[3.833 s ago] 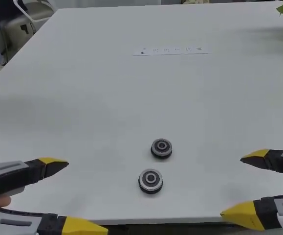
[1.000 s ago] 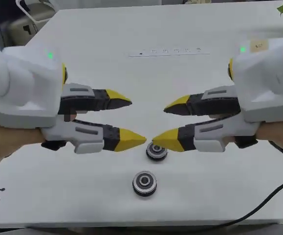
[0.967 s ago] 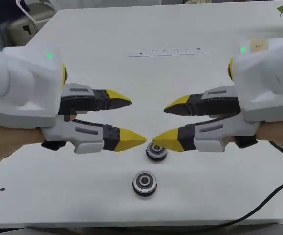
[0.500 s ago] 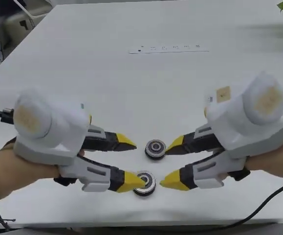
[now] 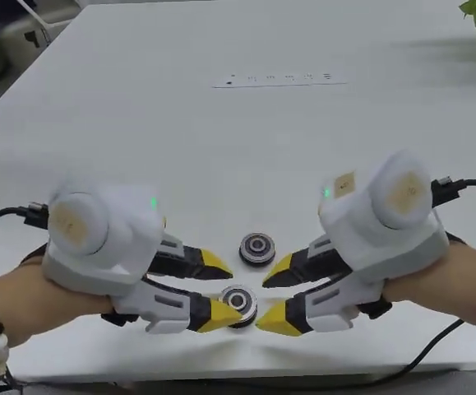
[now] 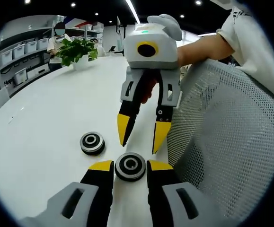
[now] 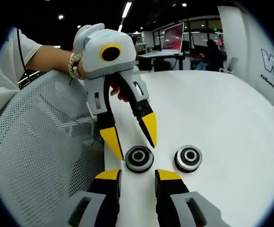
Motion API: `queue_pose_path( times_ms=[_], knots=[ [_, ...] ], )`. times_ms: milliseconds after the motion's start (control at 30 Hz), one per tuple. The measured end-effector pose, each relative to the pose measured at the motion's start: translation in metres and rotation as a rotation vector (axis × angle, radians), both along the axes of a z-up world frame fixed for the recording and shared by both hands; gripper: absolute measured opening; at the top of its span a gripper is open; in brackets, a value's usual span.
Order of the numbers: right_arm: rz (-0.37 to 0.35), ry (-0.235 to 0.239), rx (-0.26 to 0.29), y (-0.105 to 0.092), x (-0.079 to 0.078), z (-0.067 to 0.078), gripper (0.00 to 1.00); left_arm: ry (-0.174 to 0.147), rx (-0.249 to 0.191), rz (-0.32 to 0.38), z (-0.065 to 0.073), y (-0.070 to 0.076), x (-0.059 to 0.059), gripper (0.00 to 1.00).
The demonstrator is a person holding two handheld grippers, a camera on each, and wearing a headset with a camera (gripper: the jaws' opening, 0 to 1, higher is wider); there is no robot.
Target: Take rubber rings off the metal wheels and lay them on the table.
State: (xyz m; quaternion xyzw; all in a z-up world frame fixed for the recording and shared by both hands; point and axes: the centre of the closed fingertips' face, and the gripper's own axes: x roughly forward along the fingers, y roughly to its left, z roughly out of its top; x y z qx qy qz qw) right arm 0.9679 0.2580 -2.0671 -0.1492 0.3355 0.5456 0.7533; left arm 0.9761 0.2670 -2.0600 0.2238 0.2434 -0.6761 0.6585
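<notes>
Two metal wheels are seen lying flat on the white table (image 5: 139, 123). Each has its bore turned straight up, so the axle line stands upright. Being round, neither shows a long axis along the tabletop.

The near wheel (image 5: 238, 303) is taken as the mark. A dark rubber ring (image 7: 128, 159) is seated around its rim. The far wheel (image 5: 257, 248) is set just beyond it, slightly to the right and apart from it.

The left gripper (image 5: 231, 294) is held low over the table on the near wheel's left. Its jaws are parted just wider than that wheel. In the left gripper view the near wheel (image 6: 130, 166) is framed between the two yellow tips. Whether the tips touch it cannot be told.

The right gripper (image 5: 263, 303) is held on the near wheel's right, with its tips facing those of the left gripper. Its jaws are likewise parted, and nothing is gripped. In the right gripper view the near wheel (image 7: 139, 158) lies just ahead of the tips rather than between them.

A mesh chair back (image 6: 222, 132) is seen on the person's side of the near wheel, past the table edge.
</notes>
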Motion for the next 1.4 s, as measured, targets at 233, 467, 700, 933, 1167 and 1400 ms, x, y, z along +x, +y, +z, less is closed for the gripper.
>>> queue_pose_path(
  times_ms=[233, 467, 700, 933, 1167, 1400],
  knots=[
    [-0.007, 0.006, -0.014, -0.001, 0.000, -0.004, 0.22, -0.046, 0.007, -0.023, -0.001, -0.001, 0.002, 0.12],
    [-0.021, 0.018, -0.007, -0.002, 0.000, -0.007, 0.20, -0.067, -0.020, -0.033, -0.002, -0.001, 0.004, 0.09],
    [-0.008, -0.004, 0.002, 0.001, 0.000, -0.008, 0.18, -0.041, -0.072, -0.014, -0.004, -0.005, 0.005, 0.08],
    [-0.026, -0.018, -0.015, -0.004, 0.005, -0.012, 0.19, -0.047, -0.093, -0.015, -0.003, -0.013, 0.007, 0.08],
    [-0.056, -0.028, -0.017, -0.007, 0.011, -0.014, 0.22, -0.046, -0.115, -0.012, -0.002, -0.019, 0.009, 0.08],
    [-0.012, -0.064, -0.036, -0.007, 0.010, -0.013, 0.20, -0.051, -0.118, -0.007, -0.001, -0.020, 0.009, 0.08]
  ],
)
